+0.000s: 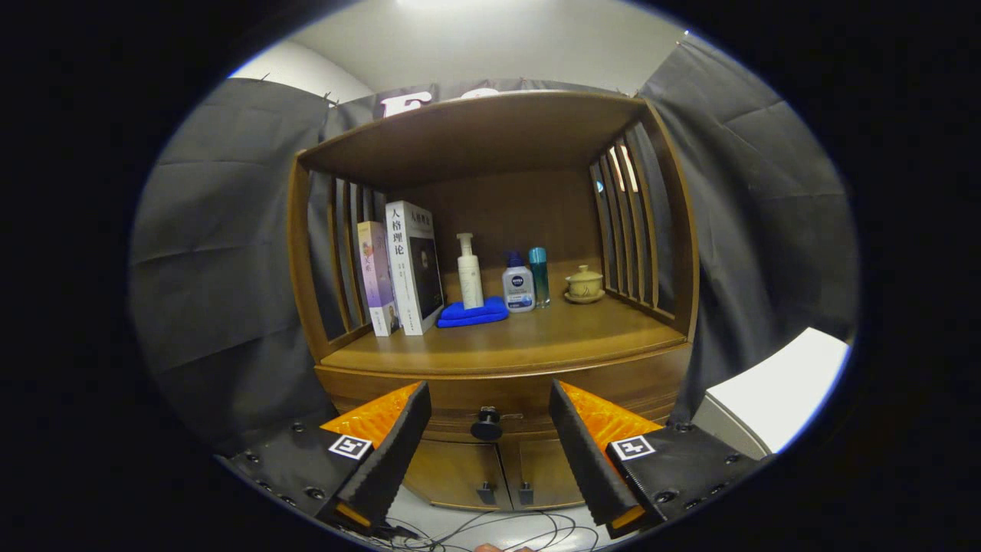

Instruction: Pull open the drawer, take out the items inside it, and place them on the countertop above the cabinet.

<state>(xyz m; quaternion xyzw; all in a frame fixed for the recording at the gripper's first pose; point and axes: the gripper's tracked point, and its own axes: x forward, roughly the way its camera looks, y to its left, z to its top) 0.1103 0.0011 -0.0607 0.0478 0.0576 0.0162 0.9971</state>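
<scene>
- The drawer [506,395] is shut, sitting right under the countertop [506,341] of the wooden cabinet [490,307]. Its dark round knob [486,424] is straight ahead of my claw [489,402], lined up with the gap between my fingers and a little beyond the tips.
- My claw is spread wide, nothing in it and not touching anything.
- No way to see what's in the drawer, since the front is flush with the cabinet.
- The countertop is a box-like nook with a roof, a solid back and slatted sides. Stuff sits along its back half: two books [402,268] standing at the left, a folded blue cloth [471,313] beside them, and a white pump bottle [469,272] standing at the cloth's back edge.
- Next comes a small white bottle with a blue cap [519,285], a teal tube [539,274] just behind it, then a lidded cup on a saucer [584,285], apart from the rest near the right slats.
- The front strip of the countertop is bare wood, plenty of open room along that edge.
- Below the drawer are two doors [490,471] with small handles at the middle seam. My fingers cover their outer parts.
- Cables [498,533] are lying loose on the floor in front of the cabinet.
- Something white and boxy [774,395] sits off to the right, cut off, can't tell what it is.
</scene>
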